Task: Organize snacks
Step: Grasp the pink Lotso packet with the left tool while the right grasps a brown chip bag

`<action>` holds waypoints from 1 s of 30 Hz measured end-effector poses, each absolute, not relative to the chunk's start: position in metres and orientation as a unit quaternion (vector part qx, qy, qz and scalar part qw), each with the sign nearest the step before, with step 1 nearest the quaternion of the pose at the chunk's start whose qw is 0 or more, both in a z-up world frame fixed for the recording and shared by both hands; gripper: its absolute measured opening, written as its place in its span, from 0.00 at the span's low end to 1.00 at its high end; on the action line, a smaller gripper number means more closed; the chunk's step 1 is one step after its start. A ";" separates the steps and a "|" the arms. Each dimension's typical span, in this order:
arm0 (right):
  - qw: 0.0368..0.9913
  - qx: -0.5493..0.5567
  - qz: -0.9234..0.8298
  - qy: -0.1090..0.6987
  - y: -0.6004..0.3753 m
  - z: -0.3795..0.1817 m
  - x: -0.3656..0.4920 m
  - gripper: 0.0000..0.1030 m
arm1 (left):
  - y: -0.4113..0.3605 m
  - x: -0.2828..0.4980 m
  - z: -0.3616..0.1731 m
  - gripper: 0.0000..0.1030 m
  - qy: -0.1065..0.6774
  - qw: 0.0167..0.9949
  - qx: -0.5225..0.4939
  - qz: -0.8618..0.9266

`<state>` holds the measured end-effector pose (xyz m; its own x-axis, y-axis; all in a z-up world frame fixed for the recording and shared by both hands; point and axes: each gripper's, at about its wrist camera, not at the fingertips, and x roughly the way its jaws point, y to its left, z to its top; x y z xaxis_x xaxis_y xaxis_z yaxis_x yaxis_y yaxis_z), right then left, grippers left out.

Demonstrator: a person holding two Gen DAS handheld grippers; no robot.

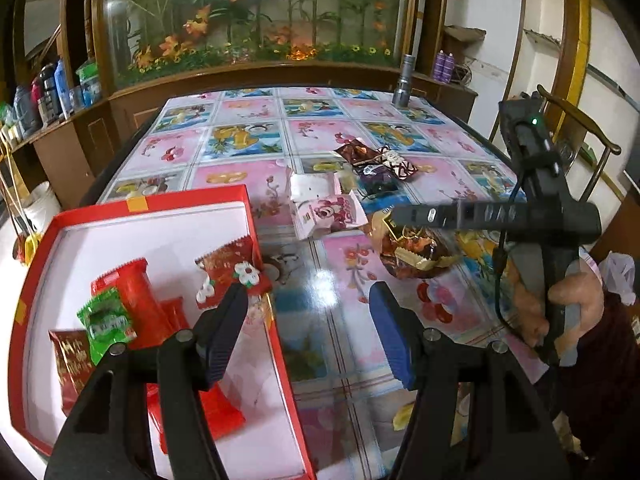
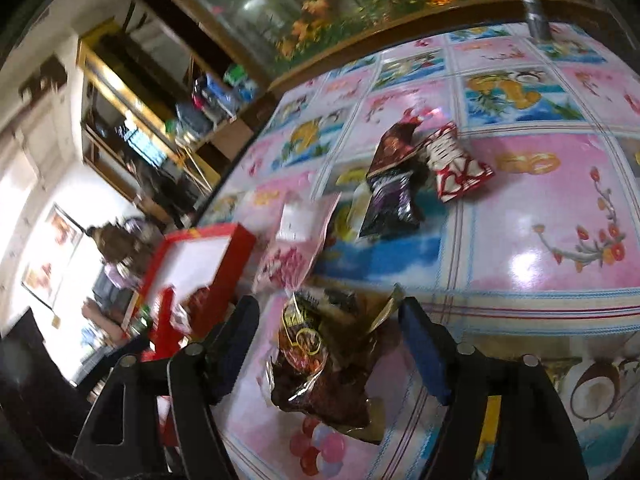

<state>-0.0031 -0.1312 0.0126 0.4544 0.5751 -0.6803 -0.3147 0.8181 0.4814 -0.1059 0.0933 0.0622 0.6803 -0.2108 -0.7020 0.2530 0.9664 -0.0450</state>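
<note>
A red box (image 1: pixel 240 197) with a white floor sits at the table's left and holds several red and green snack packets (image 1: pixel 136 292). My left gripper (image 1: pixel 310 300) is open over the box's right wall, with nothing between its fingers. A crinkly brown and gold packet (image 2: pixel 320 360) lies on the tablecloth between the fingers of my right gripper (image 2: pixel 328 312), which is open; its pads stand clear of the wrapper. Farther out lie a pink bear packet (image 1: pixel 332 216), a white one (image 1: pixel 312 186) and a cluster of dark packets (image 1: pixel 376 164). The cluster includes a purple packet (image 2: pixel 390 200) and a red-and-white packet (image 2: pixel 456 168).
A metal flashlight (image 1: pixel 402 84) stands at the table's far edge before a glass case of artificial flowers. Bottles (image 1: pixel 52 88) crowd a shelf at the left. A wooden chair (image 1: pixel 580 128) is at the right. A person's hand (image 1: pixel 568 304) holds the right tool.
</note>
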 end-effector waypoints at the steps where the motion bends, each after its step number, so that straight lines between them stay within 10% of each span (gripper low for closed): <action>1: 0.843 0.121 0.261 0.453 -0.124 0.011 -0.006 0.73 | 0.093 -0.104 0.063 0.60 0.378 0.917 0.031 -0.125; 8: 0.872 -0.009 0.238 0.427 -0.090 0.008 -0.028 0.68 | 0.099 -0.085 0.078 0.66 0.369 0.922 0.019 -0.116; 30: 0.891 0.116 0.083 0.431 -0.177 0.012 0.005 0.65 | 0.023 0.031 0.013 0.68 0.475 0.868 0.090 -0.114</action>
<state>0.0052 -0.1767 0.0116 0.6153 0.2476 -0.7483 -0.0482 0.9594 0.2778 0.0310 0.0233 0.0134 0.5229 -0.1116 -0.8450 0.2831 0.9578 0.0487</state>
